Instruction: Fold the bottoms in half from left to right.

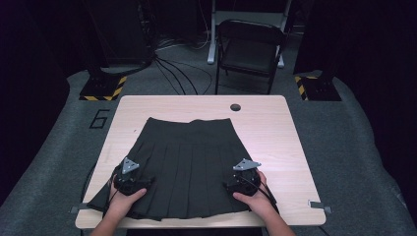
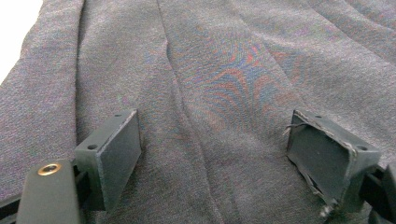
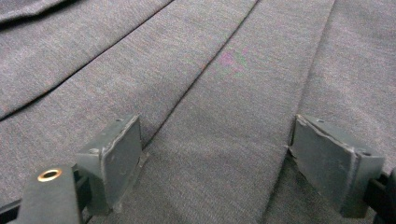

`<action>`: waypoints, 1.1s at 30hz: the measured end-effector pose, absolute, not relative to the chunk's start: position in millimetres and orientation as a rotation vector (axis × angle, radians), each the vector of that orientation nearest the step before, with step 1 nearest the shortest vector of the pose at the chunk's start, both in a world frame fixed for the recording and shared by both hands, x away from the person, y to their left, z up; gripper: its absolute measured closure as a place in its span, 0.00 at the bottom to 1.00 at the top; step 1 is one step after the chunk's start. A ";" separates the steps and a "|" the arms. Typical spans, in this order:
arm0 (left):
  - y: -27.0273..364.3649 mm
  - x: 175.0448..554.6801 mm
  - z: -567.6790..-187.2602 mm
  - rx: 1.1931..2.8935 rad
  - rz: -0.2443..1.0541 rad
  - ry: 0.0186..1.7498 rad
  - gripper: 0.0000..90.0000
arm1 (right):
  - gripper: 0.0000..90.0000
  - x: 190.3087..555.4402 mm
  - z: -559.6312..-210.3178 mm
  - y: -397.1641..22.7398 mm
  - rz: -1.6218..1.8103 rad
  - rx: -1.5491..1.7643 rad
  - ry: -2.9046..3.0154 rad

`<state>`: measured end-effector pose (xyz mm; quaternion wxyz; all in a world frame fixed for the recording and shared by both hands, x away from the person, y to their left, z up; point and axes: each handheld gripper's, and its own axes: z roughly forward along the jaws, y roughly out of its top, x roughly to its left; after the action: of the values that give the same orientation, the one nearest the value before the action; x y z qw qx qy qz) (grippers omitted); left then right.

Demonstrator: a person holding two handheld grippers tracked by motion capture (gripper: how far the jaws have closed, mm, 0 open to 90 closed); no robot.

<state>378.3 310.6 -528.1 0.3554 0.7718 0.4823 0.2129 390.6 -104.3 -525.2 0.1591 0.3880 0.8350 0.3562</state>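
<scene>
A dark pleated skirt lies flat on the light wooden table, waistband at the far side, hem toward the person. My left gripper rests over the skirt's left part near the hem, held by a hand. My right gripper sits over the right part near the hem. In the left gripper view, my left gripper stands open with its jaws wide apart just above the fabric. In the right gripper view, my right gripper is open too, its jaws on either side of a pleat, gripping nothing.
A round cable hole sits near the table's far edge. A folding chair stands beyond the table with cables on the floor. Striped stand bases flank the far corners. Bare tabletop lies right of the skirt.
</scene>
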 end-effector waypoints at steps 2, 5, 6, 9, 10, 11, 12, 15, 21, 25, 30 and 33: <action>310.7 378.7 -528.0 1.999 0.552 1.242 0.19 | 0.18 390.6 -525.3 -104.3 1.019 1.108 2.385; 310.2 378.4 -528.4 1.993 0.556 1.245 0.19 | 0.18 390.6 -525.3 -104.2 1.019 1.108 2.384; 310.3 378.3 -528.3 1.994 0.556 1.245 0.19 | 0.18 390.6 -525.1 -104.3 1.017 1.109 2.387; 309.4 378.2 -528.7 1.978 0.555 1.253 0.19 | 0.18 390.7 -525.2 -104.3 1.020 1.108 2.388; 309.5 378.2 -528.7 1.978 0.555 1.253 0.19 | 0.18 390.7 -525.1 -104.2 1.017 1.108 2.387; 309.4 378.2 -528.7 1.977 0.555 1.253 0.19 | 0.18 390.8 -525.2 -104.2 1.020 1.108 2.388; 309.3 378.2 -528.7 1.978 0.557 1.252 0.19 | 0.18 390.8 -525.1 -104.3 1.018 1.108 2.388; 309.4 378.4 -528.5 1.981 0.556 1.252 0.19 | 0.18 390.6 -525.2 -104.2 1.018 1.108 2.384; 308.7 378.6 -527.5 1.983 0.561 1.263 0.20 | 0.18 390.5 -525.2 -104.3 1.017 1.108 2.383; 310.0 380.2 -525.2 2.003 0.537 1.271 0.21 | 0.18 390.7 -525.2 -104.3 1.019 1.108 2.388; 310.9 381.1 -523.1 2.000 0.532 1.295 0.24 | 0.18 390.6 -525.3 -104.3 1.019 1.108 2.385; 311.4 381.4 -522.7 1.984 0.540 1.305 0.27 | 0.18 390.6 -525.2 -104.4 1.018 1.108 2.386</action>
<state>381.4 311.4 -522.7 0.3460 0.7644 0.5027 0.2080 390.6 -104.4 -525.2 0.1596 0.3877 0.8350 0.3563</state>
